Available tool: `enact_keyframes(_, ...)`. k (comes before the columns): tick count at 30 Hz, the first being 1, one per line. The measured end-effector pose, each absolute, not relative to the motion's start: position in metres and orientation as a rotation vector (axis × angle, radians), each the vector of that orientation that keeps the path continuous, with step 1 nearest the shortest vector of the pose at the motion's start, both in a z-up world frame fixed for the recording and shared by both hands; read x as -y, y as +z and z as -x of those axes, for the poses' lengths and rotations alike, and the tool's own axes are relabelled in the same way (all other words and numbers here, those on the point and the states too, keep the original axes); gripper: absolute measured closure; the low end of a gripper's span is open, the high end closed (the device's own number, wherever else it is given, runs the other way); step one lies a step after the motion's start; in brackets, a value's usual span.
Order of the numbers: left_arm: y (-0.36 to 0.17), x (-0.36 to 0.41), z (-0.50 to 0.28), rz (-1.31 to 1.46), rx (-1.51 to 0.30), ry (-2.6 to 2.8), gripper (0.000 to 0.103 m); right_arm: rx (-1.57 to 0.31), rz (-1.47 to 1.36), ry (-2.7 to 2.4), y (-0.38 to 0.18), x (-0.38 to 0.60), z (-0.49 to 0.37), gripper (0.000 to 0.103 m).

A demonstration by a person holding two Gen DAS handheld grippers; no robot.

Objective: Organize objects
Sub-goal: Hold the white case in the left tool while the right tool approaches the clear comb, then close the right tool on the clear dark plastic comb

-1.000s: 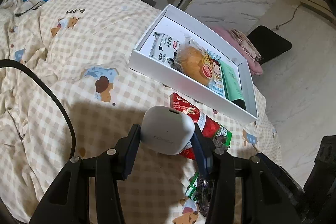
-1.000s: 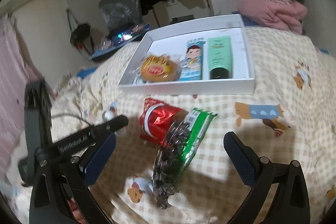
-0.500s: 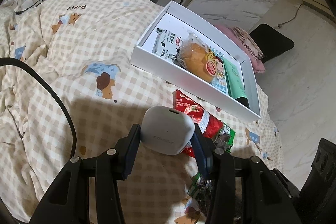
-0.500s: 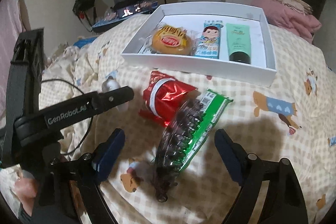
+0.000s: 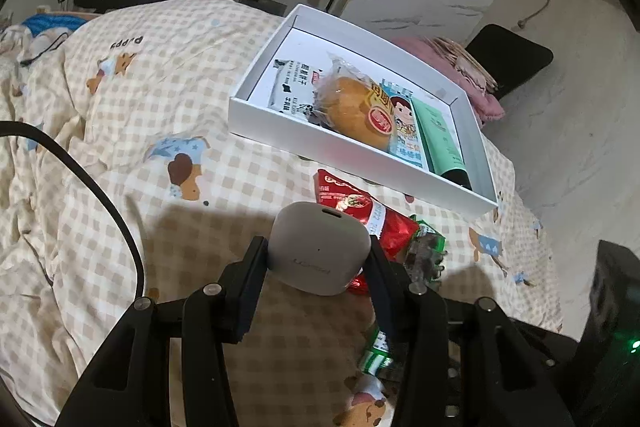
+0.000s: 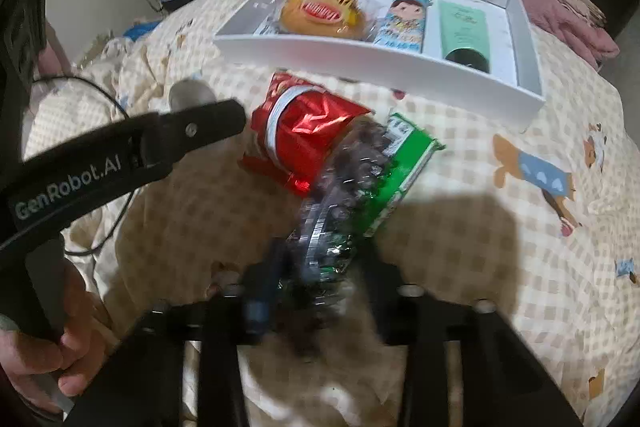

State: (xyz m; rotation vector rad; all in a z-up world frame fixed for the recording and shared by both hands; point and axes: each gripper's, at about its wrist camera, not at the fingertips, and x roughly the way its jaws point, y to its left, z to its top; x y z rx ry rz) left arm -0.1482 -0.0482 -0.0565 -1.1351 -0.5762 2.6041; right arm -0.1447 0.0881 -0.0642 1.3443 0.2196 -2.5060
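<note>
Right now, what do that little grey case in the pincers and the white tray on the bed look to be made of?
The grey case looks like hard moulded plastic with a smooth matte finish: rounded corners, soft even sheen, a small port on top. The white tray looks like stiff cardboard or paperboard: thin straight walls, sharp folded corners, flat dull white, though the exact board is not certain.

Motion blur smeared the right gripper [image 6: 320, 267] and the green snack packet [image 6: 352, 195] between its fingers, so whether the pads pressed stayed unclear.
</note>
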Motion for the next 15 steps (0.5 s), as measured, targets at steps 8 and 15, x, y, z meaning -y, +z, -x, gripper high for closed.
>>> enact_keyframes(8, -0.057, 0.047, 0.148, 1.140, 0.569, 2.600, 0.052, 0.020, -1.246, -2.525, -0.040, -0.123, 0.147, 0.069)
enact_keyframes(15, -0.057, 0.046, 0.148, 1.145, 0.566, 2.599, 0.052, 0.268, -1.234, -2.450, -0.038, -0.142, 0.155, 0.069)
